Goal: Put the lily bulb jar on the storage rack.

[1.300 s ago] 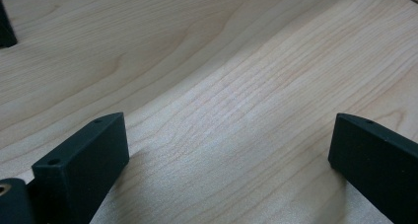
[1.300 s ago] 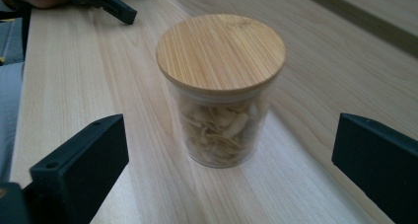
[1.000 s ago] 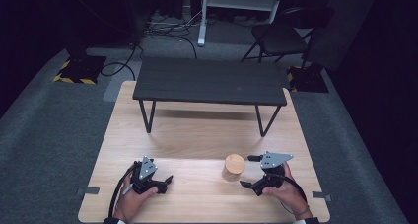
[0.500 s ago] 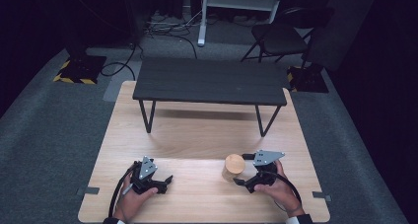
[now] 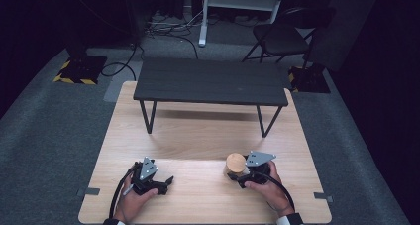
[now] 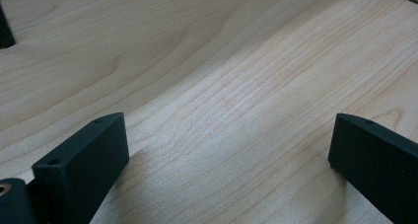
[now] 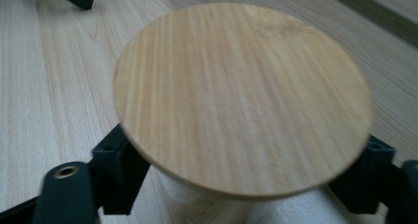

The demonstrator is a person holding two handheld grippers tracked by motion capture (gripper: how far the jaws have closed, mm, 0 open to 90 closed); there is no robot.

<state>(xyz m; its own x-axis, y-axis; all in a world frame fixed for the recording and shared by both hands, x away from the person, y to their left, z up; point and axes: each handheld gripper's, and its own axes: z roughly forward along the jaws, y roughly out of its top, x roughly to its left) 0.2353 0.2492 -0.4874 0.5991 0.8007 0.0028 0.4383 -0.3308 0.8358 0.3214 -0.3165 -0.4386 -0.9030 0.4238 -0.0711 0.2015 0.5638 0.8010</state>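
Observation:
A small pale jar with a round wooden lid stands on the light wooden table, front right. My right gripper reaches it from the right. In the right gripper view the lid spreads over both black jaws, which sit against the jar's white body beneath it. Those jaws have just been closing with the jar between them. At the front left my left gripper rests in a hand. Its jaws stand wide apart over bare wood.
A low black bench on thin metal legs stands across the far half of the table. Grey carpet surrounds the table; a dark chair and cables lie beyond. The table's front edge is close behind both hands.
My right hand has slid left toward the jar, and its jaws now flank the jar under the lid. The left hand and the jar have stayed put.

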